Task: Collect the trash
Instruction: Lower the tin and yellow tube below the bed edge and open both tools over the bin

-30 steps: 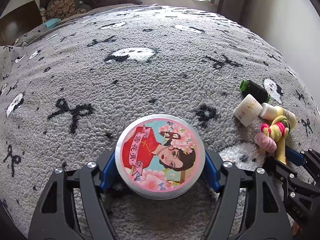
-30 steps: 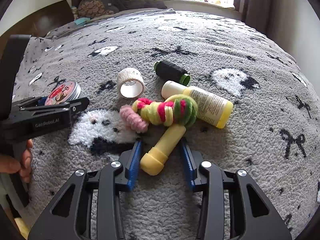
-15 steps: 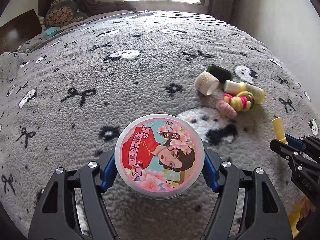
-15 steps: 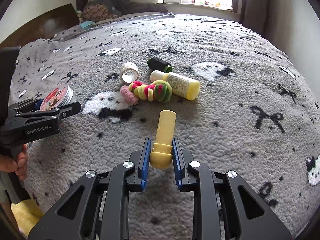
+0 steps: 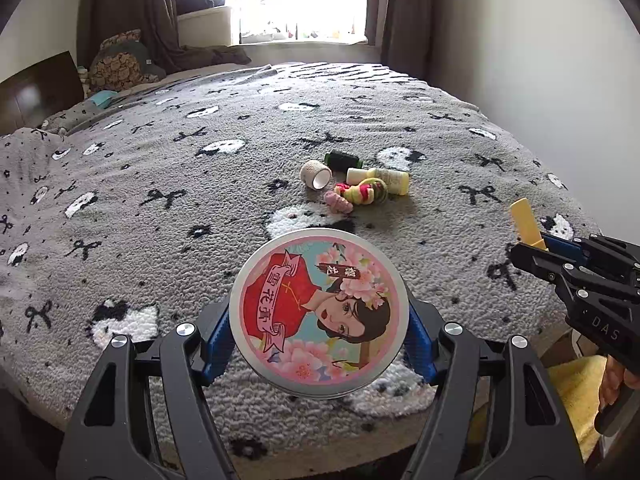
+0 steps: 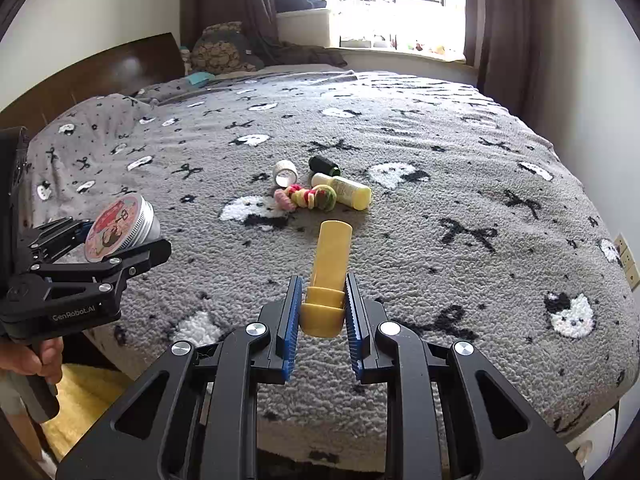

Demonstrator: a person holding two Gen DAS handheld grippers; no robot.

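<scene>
My left gripper (image 5: 319, 320) is shut on a round tin (image 5: 319, 312) with a pink lid showing a woman in red; the same tin (image 6: 120, 228) appears at the left of the right wrist view. A yellow tube (image 6: 328, 276) stands up between the blue pads of my right gripper (image 6: 322, 308), which is shut on its cap end; the tube (image 5: 526, 220) also pokes up at the right of the left wrist view. Both are lifted above the near edge of the grey bed blanket (image 5: 200, 216).
Left on the blanket lie a white tape roll (image 5: 316, 173), a dark green spool (image 5: 342, 160), a white-and-yellow bottle (image 5: 380, 178) and a coloured knitted toy (image 5: 360, 196). A yellow cloth (image 6: 84, 400) lies on the floor below. Wall at right, headboard at left.
Both grippers have drawn back and up from the pile with their objects. The right jaws closed on the yellow tube and lifted it off the blanket. The bed's near edge has come into view.
</scene>
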